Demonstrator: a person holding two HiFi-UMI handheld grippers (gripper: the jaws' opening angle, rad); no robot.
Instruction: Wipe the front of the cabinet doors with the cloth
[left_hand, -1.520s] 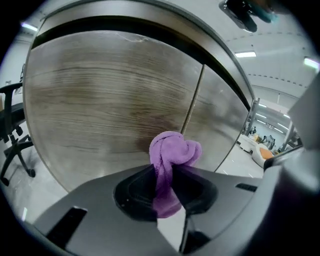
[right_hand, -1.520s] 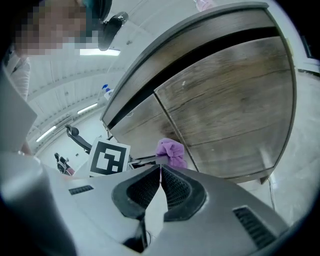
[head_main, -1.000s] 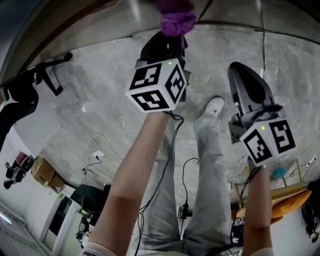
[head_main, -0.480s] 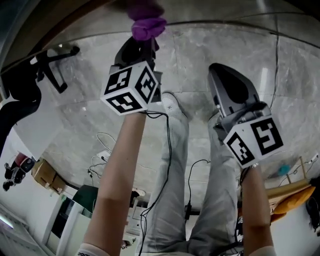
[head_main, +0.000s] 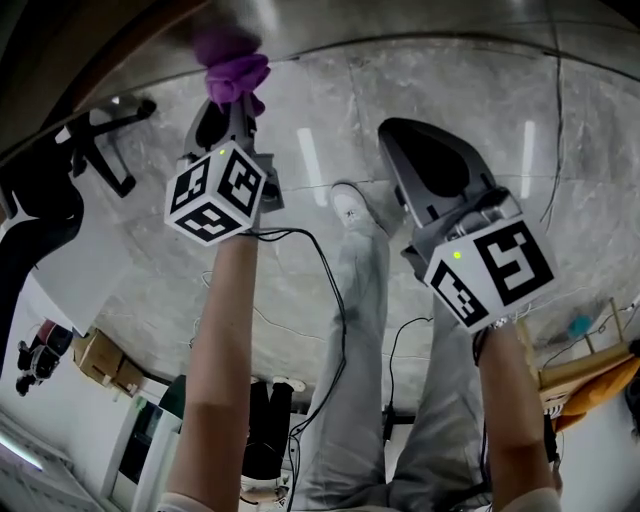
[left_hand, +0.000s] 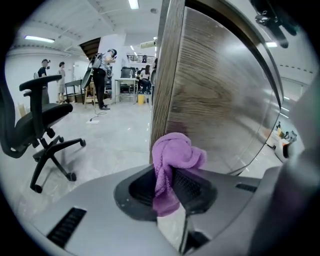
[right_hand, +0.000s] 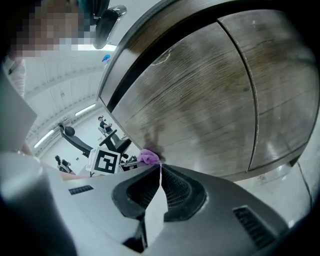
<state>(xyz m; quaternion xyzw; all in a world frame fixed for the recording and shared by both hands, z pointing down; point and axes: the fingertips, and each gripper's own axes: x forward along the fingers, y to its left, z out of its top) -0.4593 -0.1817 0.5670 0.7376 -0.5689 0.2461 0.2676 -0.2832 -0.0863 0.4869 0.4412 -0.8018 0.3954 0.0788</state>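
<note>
In the head view, your left gripper (head_main: 226, 108) reaches up to the cabinet door (head_main: 330, 22) at the frame's top edge, with the purple cloth (head_main: 233, 72) bunched at its tip. Your right gripper (head_main: 415, 150) hangs beside it, apart from the door.

In the left gripper view, the jaws are clenched on the cloth (left_hand: 172, 159), which meets the door's wood-grain face just beside its vertical edge. An office chair (left_hand: 40, 120) stands on the floor at left.

In the right gripper view, the 2 jaws are closed tip to tip with nothing between them, and the cloth shows against the door beyond.
</note>
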